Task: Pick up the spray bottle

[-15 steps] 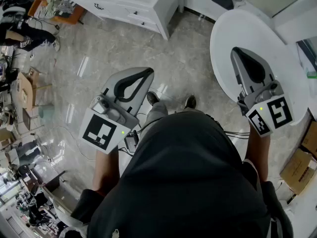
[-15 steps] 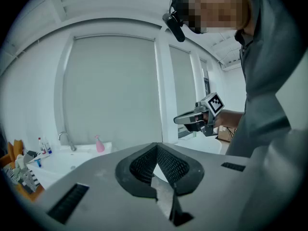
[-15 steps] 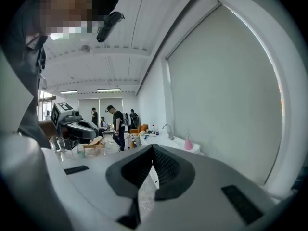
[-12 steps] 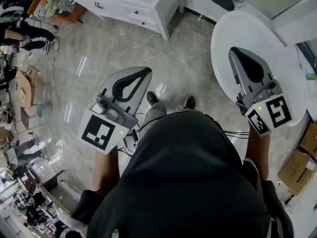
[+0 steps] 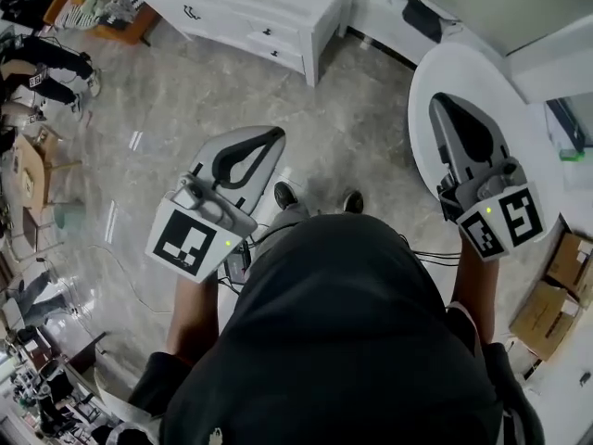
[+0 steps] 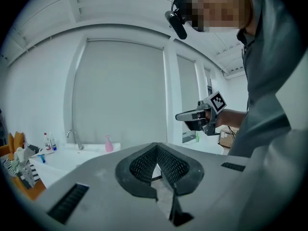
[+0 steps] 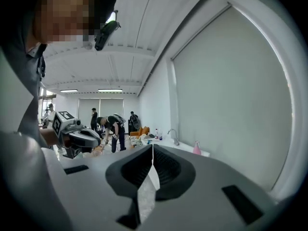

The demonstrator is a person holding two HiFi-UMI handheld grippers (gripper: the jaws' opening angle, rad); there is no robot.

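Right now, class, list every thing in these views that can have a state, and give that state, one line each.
Grey left gripper: jaws shut, nothing between them.
Grey right gripper: jaws shut, nothing between them.
Small pink spray bottle: upright on the white counter, not held.
White cabinet drawers: closed.

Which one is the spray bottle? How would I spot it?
Find the white counter below the big shaded window. A curved faucet rises from it; the spray bottle stands right of that, the only pink bottle there.
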